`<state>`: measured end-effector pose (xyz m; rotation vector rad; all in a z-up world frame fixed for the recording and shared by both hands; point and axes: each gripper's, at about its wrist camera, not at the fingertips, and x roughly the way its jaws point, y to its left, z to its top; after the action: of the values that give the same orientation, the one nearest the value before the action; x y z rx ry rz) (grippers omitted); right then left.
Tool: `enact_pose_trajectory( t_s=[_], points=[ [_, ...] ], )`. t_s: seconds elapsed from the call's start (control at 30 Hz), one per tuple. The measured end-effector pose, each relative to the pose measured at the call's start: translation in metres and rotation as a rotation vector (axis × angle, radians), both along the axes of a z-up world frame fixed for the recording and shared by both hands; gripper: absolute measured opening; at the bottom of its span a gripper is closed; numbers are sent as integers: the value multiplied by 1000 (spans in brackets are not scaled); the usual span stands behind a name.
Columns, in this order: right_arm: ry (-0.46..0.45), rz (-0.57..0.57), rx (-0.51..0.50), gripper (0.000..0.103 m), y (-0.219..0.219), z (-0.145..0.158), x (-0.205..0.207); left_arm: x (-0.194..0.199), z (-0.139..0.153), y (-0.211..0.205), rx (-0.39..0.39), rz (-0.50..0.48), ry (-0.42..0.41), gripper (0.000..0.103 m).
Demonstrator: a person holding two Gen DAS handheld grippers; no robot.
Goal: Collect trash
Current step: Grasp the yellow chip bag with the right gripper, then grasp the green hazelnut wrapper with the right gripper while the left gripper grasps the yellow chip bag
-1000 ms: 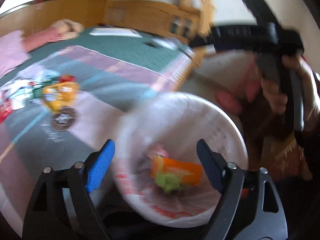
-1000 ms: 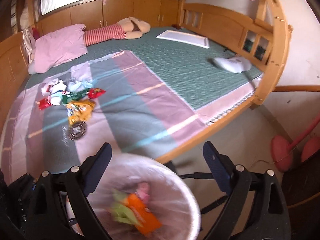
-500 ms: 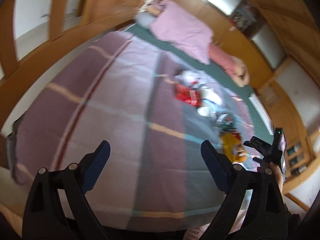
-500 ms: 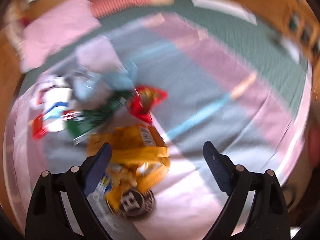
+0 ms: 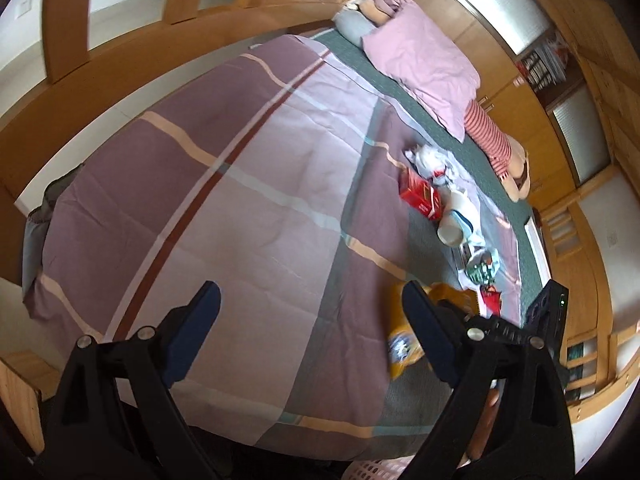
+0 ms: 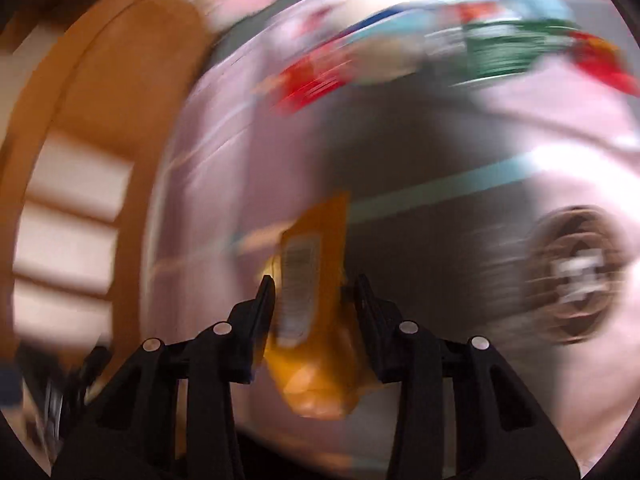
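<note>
My right gripper (image 6: 314, 294) is shut on a yellow snack bag (image 6: 312, 280) and holds it just above the bedspread; the view is motion-blurred. A brown round lid (image 6: 572, 272) lies to its right. More trash lies beyond: a red box (image 5: 420, 198), a white cup (image 5: 454, 226), a green wrapper (image 5: 482, 268), white crumpled paper (image 5: 428, 158). The yellow bag (image 5: 402, 344) also shows in the left wrist view, behind one finger. My left gripper (image 5: 312, 320) is open and empty above the striped bedspread (image 5: 248, 208).
A pink pillow (image 5: 424, 64) and a striped stuffed toy (image 5: 492, 136) lie at the head of the bed. A wooden bed frame (image 5: 120, 52) runs along the far side. The pink rim of a trash basket (image 5: 380, 470) shows at the bottom edge.
My right gripper has gone from open over the basket to the trash pile and closed on the yellow bag. My left gripper swung away from the basket toward the bed.
</note>
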<state>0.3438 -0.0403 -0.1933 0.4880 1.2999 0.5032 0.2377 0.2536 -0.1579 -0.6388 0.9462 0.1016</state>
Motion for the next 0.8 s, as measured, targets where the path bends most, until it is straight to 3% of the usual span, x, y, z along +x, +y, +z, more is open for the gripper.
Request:
enact_pose_trajectory(
  t_s=[0.07, 0.13, 0.3, 0.37, 0.47, 0.5, 0.57, 0.67, 0.8],
  points=[
    [-63, 20, -56, 76, 12, 15, 2, -1, -1, 2, -4, 11, 6, 92],
    [-146, -114, -103, 83, -7, 35, 13, -1, -3, 4, -16, 11, 16, 92],
    [-111, -582, -210, 83, -100, 39, 59, -1, -3, 1, -40, 5, 21, 92],
    [-74, -675, -248, 83, -124, 29, 75, 1, -3, -2, -37, -6, 20, 92],
    [-39, -710, -344, 82, -140, 11, 96, 5, -7, -5, -28, -14, 35, 93],
    [-39, -699, -343, 79, -141, 7, 100, 6, -9, -5, -32, -13, 43, 93],
    [-25, -632, -343, 42, -134, -2, 105, 8, -12, -6, -45, -11, 53, 93],
    [-29, -542, -327, 8, -123, -1, 98, 9, -11, -8, -44, -8, 49, 93],
    [-67, -367, -281, 4, -97, 16, 63, 10, -13, -9, -38, -7, 54, 93]
  ],
)
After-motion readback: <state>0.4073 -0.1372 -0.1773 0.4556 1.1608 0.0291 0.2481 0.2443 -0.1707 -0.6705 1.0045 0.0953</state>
